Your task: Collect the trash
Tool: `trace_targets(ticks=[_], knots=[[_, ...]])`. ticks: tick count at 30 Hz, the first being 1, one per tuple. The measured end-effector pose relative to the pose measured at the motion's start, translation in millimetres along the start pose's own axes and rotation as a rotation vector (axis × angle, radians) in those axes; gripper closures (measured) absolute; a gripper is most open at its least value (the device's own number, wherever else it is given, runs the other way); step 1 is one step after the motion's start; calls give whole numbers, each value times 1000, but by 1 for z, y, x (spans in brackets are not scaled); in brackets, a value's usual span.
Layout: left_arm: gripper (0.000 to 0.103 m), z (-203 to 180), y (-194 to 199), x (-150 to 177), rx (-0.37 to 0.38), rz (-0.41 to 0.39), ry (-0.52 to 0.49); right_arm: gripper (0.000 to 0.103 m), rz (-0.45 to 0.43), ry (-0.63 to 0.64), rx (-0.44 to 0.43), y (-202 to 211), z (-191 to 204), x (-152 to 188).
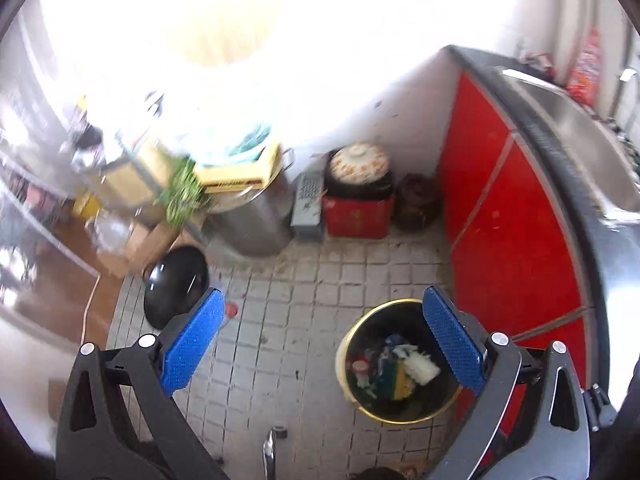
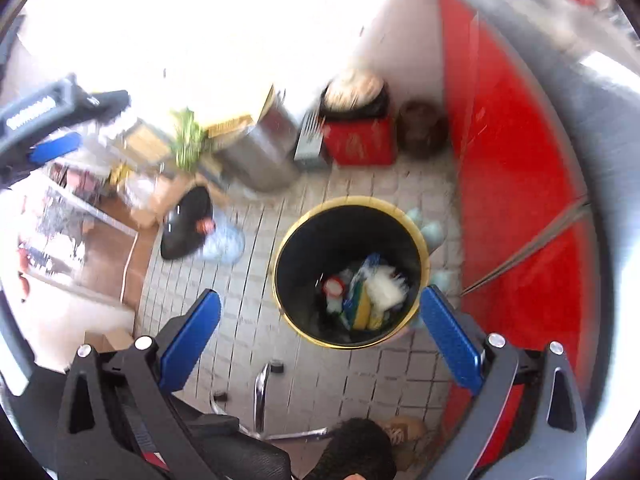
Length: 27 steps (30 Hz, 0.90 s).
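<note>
Below both grippers, trash [image 2: 366, 296] was seen binned [image 2: 348, 272]; left gripper [image 1: 320, 340] and right gripper [image 2: 320, 340] were spread wide, empty; bottle [image 2: 224, 242] at 10 o'clock was left uncollected.

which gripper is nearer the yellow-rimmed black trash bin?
Right, as far as the views show. The right gripper hangs open almost directly over the yellow-rimmed black trash bin; the left gripper is open, off to the bin's left.

both grippers, left gripper [image 1: 322, 334] and right gripper [image 2: 320, 334], gape wide, empty.
</note>
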<state>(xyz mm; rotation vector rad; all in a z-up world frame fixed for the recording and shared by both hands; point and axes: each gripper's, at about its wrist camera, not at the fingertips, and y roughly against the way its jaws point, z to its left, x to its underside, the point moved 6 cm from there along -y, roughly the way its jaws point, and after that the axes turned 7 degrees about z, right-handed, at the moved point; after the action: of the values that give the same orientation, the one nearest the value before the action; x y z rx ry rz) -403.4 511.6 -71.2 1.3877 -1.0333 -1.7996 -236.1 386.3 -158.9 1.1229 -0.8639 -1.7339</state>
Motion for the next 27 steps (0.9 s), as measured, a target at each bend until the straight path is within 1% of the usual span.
trace_targets(ticks=[3,5,6,9,12,13,15,17,18,19,21,22,23,24,27], knots=[[7,-49,33,-7,58,-24,-107,7,-68,-85,56,70,-26,7],[7,-95,53,-9,116,-39,-193,7,-127,-150,128,116,-56,19],[7,-122,60,-9,144,-45,-241,7,-152,-180,172,139,-73,28],[7,-208,92,7,225,-66,-403,7,-213,-287,285,199,-121,64],[7,-296,131,38,324,-80,-571,7,-250,-424,411,253,-169,118],[7,-321,145,50,361,-88,-618,7,-273,-483,457,274,-184,142],[7,-370,173,76,430,-102,-714,7,-316,-590,516,308,-208,186],[7,-406,196,101,485,-112,-790,7,-339,-695,584,338,-227,237],[7,-423,207,116,508,-117,-824,7,-342,-739,610,348,-233,258],[7,-439,219,133,535,-116,-862,7,-345,-800,632,359,-240,286],[7,-464,235,164,591,-100,-928,7,-352,-900,644,374,-248,328],[7,-480,244,184,620,-84,-973,7,-357,-950,655,380,-249,350],[7,-486,249,199,633,-80,-1002,7,-365,-1004,671,385,-251,372],[7,-498,257,219,644,-84,-1048,7,-372,-1050,683,386,-251,393],[7,-519,276,268,673,-132,-1167,7,-388,-1187,724,394,-250,453]])
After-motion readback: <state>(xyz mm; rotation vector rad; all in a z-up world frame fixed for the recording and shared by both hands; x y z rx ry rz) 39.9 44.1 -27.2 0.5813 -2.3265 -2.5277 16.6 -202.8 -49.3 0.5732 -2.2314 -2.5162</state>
